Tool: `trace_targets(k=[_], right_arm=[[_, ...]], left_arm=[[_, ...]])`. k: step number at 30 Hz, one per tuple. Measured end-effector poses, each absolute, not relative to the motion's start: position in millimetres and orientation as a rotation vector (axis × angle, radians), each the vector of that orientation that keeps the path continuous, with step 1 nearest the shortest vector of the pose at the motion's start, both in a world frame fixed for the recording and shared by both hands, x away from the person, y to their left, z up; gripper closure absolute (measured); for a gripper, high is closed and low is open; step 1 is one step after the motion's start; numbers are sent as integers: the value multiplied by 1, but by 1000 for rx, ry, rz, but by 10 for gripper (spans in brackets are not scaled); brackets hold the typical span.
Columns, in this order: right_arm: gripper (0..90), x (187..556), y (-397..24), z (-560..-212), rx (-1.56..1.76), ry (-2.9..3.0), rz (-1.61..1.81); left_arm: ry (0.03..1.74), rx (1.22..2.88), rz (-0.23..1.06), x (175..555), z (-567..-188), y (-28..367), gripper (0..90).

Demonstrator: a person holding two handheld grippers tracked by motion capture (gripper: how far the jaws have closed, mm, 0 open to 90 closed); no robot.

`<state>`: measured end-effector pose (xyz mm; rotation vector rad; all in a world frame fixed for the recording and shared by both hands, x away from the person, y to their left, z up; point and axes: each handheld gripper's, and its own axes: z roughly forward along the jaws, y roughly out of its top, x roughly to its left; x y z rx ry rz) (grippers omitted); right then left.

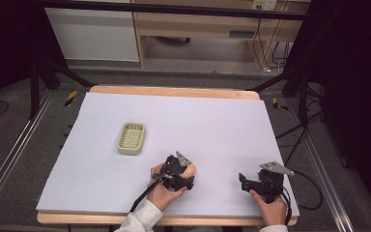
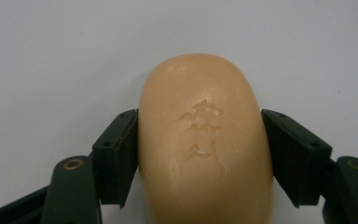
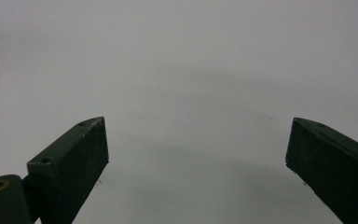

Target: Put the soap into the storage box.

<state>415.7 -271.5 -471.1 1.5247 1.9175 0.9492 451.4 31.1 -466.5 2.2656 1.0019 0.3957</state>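
A: While I'm closing my left hand-held gripper (image 1: 186, 175) on the soap bar (image 2: 205, 140), where is it sitting for you?

B: Near the front of the counter (image 1: 222, 125), a bit left of middle. Are both jaws touching it?

A: Yes, in the left gripper view they're pressing its two long sides, narrowed down to the bar's width. Its long axis is running straight away from me between the jaws, stamped face up.

B: And the right hand-held gripper (image 1: 244, 182)?

A: It's hovering low at the front right, jaws spread wide, holding nothing, pointing toward the soap.

B: Where is the soap likely going?

A: I'm guessing the green soap dish (image 1: 131, 138). It's lying up and to the left of the left hand-held gripper, well apart, so the left hand is the nearer one.

B: Is anything blocking the way?

A: Nothing is standing between them, just bare white sheet. I'm judging the bar needs turning to line up with the dish's long axis. The front edge is staying close behind my hands.
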Motion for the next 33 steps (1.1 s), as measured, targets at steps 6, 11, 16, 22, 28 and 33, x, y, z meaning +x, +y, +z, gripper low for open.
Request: trace_targets(k=[6, 11, 16, 22, 28, 33], right_arm=[[60, 416, -272, -471, 1526, 1917, 947], [60, 416, -272, -471, 1526, 1917, 947], [60, 416, -272, -471, 1525, 1916, 946], [60, 416, -272, -471, 1525, 1915, 947], [60, 416, -271, -471, 1529, 1915, 947], [60, 416, -272, -471, 1525, 1914, 947]], left_arm=[[971, 2265, 399, 448, -453, 36, 309], [953, 2257, 398, 446, -446, 40, 310], [950, 2251, 403, 444, -442, 44, 312], [948, 2248, 416, 442, -435, 56, 312], [958, 2232, 421, 440, -431, 70, 313], [977, 2228, 424, 440, -430, 80, 314]])
